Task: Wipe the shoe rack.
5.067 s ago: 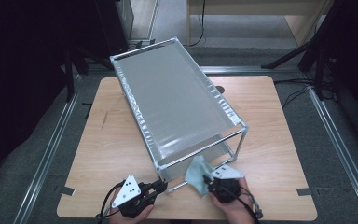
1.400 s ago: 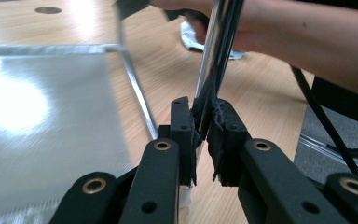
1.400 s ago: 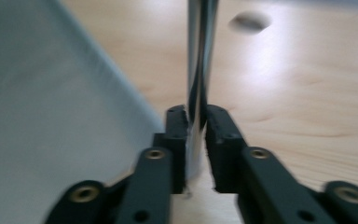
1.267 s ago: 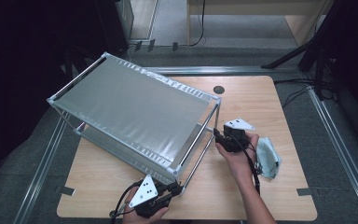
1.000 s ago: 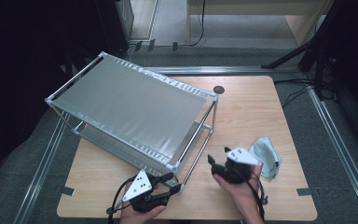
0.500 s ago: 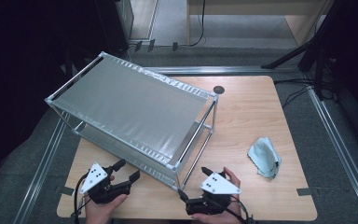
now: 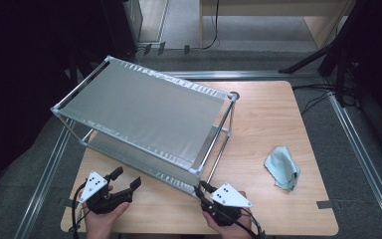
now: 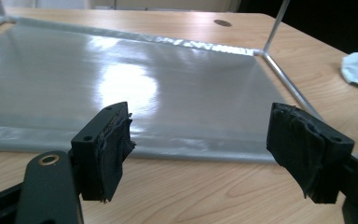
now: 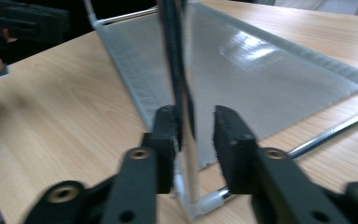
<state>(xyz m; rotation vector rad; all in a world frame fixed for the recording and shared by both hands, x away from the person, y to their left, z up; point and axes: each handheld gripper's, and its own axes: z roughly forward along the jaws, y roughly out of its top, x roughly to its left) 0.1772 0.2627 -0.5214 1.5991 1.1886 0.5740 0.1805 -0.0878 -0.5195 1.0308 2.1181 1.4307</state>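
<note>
Between my right gripper's point(image 9: 193, 140) narrowly parted jaws stands the silver two-tier metal rack's point(image 7: 149, 112) near upright corner post point(image 9: 186, 116), not yet clamped. My left gripper point(image 8: 205, 149) gapes wide, empty, facing the lower shelf's long edge.

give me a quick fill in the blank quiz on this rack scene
1. The rack stands on a ____ table.
2. The cloth lies to the ____ of the rack in the high view.
3. The left hand-held gripper has its jaws ____.
4. The right hand-held gripper has its jaws around a rack ____.

Missing words: wooden; right; open; post

Upright silver two-shelf rack point(image 7: 149, 112), table-centre
</note>
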